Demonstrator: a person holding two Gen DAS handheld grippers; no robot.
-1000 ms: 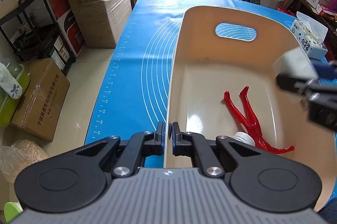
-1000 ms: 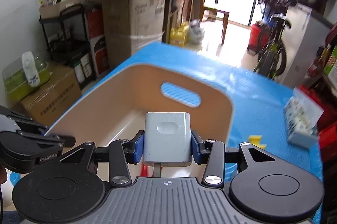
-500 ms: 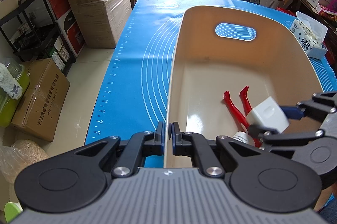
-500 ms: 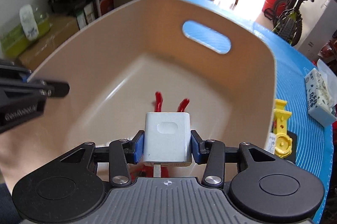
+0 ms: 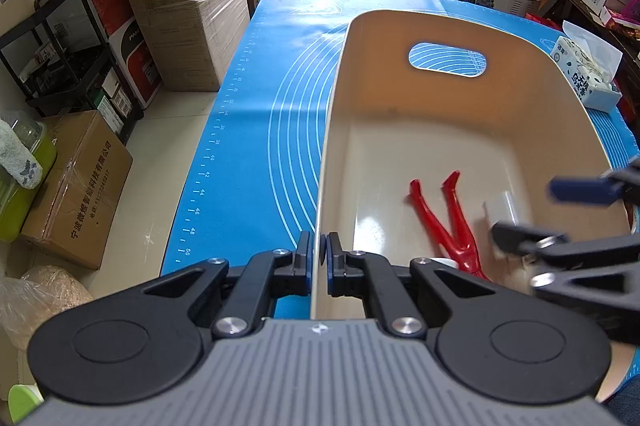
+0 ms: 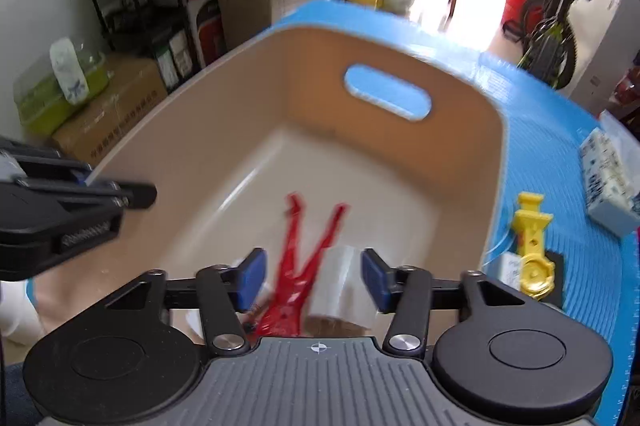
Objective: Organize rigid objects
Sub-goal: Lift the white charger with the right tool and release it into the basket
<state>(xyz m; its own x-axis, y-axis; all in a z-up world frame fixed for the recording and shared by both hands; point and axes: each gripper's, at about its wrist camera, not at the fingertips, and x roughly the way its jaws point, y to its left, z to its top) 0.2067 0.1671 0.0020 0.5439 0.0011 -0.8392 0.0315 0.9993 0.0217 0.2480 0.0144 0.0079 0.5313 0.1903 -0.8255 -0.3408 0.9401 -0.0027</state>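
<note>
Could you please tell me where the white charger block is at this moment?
In the right wrist view the white charger block sits blurred inside the beige bin, between the right gripper's just-opened jaws, beside the red pliers.

Left gripper [image 5: 319,258] clamps the near rim of the beige plastic bin [image 5: 332,129]; ahead inside lie red-handled pliers [image 5: 448,218], a blurred white block [image 5: 506,207] beside the open-jawed right gripper [image 5: 532,211].
</note>
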